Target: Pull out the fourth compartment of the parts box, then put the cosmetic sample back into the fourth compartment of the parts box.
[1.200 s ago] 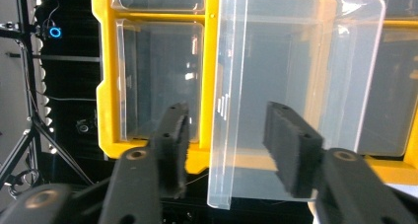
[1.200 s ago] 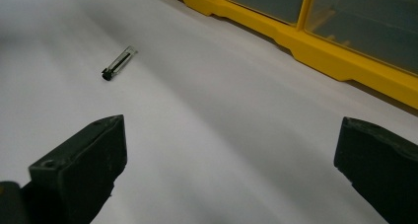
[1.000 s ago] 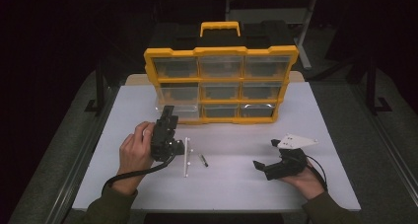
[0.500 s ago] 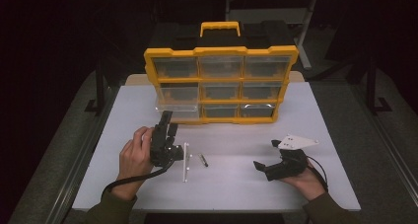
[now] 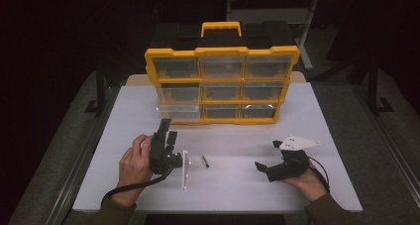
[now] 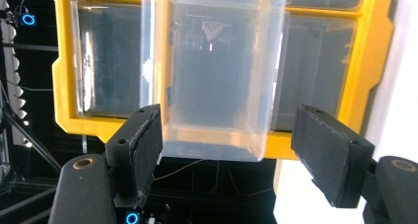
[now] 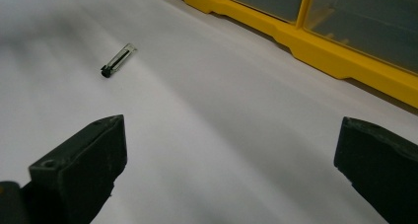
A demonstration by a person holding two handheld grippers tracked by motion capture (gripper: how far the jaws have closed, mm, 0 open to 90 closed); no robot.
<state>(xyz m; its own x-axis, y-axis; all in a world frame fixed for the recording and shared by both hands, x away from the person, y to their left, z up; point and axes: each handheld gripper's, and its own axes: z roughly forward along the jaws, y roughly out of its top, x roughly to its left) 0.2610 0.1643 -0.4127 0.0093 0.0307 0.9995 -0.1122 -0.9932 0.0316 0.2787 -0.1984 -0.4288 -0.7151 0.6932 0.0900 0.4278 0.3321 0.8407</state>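
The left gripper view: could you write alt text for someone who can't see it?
A clear plastic drawer, pulled partway out of a yellow organizer, sits between the open black jaws of the left gripper, whose pads do not touch it. More clear drawers flank it, with white table at the right edge.

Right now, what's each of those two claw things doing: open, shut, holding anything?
Left gripper: jaws have just been opening, now apart and gripping nothing; the pulled-out clear drawer sits ahead between them.
Right gripper: wide open, empty, over the white table.
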